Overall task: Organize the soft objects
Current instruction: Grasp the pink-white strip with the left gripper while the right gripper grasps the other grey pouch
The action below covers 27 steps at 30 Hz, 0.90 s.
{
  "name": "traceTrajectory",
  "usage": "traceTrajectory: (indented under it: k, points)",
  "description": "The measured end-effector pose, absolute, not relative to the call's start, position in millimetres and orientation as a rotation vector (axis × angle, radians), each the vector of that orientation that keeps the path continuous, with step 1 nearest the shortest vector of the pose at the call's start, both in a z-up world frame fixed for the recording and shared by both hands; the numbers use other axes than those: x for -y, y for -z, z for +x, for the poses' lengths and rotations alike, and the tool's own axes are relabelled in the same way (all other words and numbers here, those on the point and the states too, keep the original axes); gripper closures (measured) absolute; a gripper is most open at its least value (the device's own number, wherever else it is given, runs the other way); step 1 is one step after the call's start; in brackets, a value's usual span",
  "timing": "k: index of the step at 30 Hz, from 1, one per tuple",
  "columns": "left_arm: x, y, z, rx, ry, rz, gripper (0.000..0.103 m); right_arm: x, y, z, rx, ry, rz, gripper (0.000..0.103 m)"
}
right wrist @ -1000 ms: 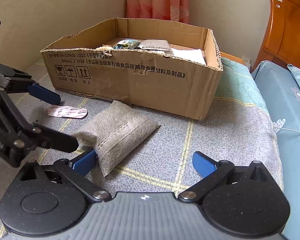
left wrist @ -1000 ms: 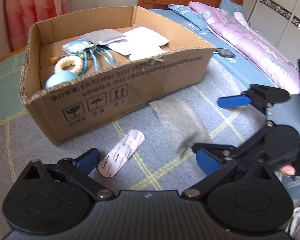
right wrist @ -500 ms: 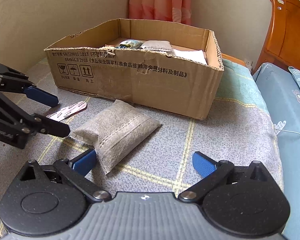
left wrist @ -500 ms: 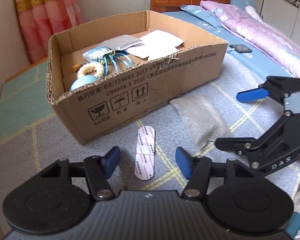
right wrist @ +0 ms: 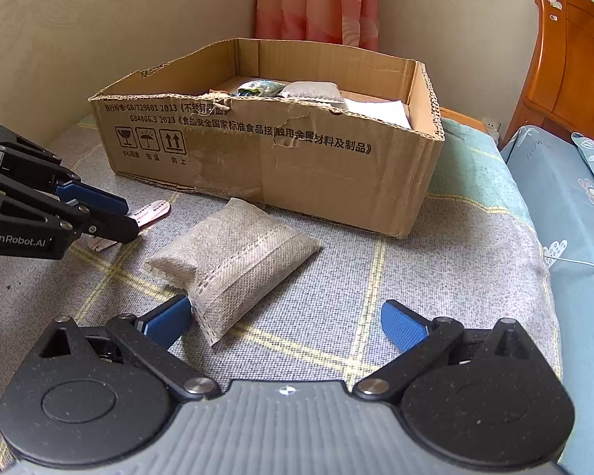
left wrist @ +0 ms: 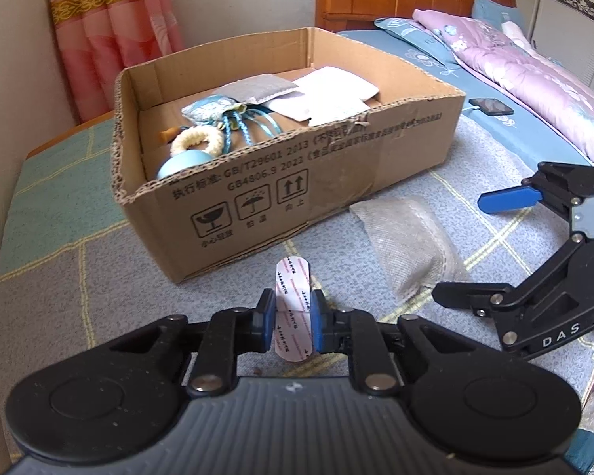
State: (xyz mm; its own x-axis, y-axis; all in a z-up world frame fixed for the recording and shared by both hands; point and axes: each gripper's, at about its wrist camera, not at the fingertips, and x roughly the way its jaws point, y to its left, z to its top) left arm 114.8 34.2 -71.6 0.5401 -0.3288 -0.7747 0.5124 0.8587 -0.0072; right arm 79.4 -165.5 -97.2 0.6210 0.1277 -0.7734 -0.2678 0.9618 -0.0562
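L gripper [left wrist: 293,318]: clamped on white strip w/ red print [left wrist: 292,308], blue pads pressing both long sides; strip's far end stuck out past the fingertips, over the blanket.
R gripper [right wrist: 285,320]: spread wide, gripping nothing; its L pad touched the near corner of the grey pouch.
Grey pouch [right wrist: 233,261]: flat on grey checked blanket [right wrist: 435,277], just in front of the box, btwn the two grippers.
Cardboard box [left wrist: 336,182]: open top, on the blanket, near the curtain [left wrist: 111,35].
In box: grey sachet [left wrist: 257,88], white packets [left wrist: 328,95], blue drawstring bag [left wrist: 214,109], cream ring [left wrist: 198,141], light blue round thing [left wrist: 186,162].
Bed side: pink quilt [left wrist: 534,75]; dark phone [left wrist: 491,107] on blue sheet.
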Motion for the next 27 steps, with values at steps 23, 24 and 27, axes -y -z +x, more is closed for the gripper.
traceTrajectory:
  k: [23,24,27]
  points:
    - [-50,73,118,-0.869,0.462,0.174,0.086,115,102,109,-0.838,-0.384,-0.219,0.0]
    - [-49,73,118,-0.867,0.462,0.176,0.086,115,103,110,-0.836,-0.38,-0.218,0.0]
    - [-47,73,116,-0.859,0.459,0.196,0.086,115,102,110,-0.837,-0.363,-0.216,0.0]
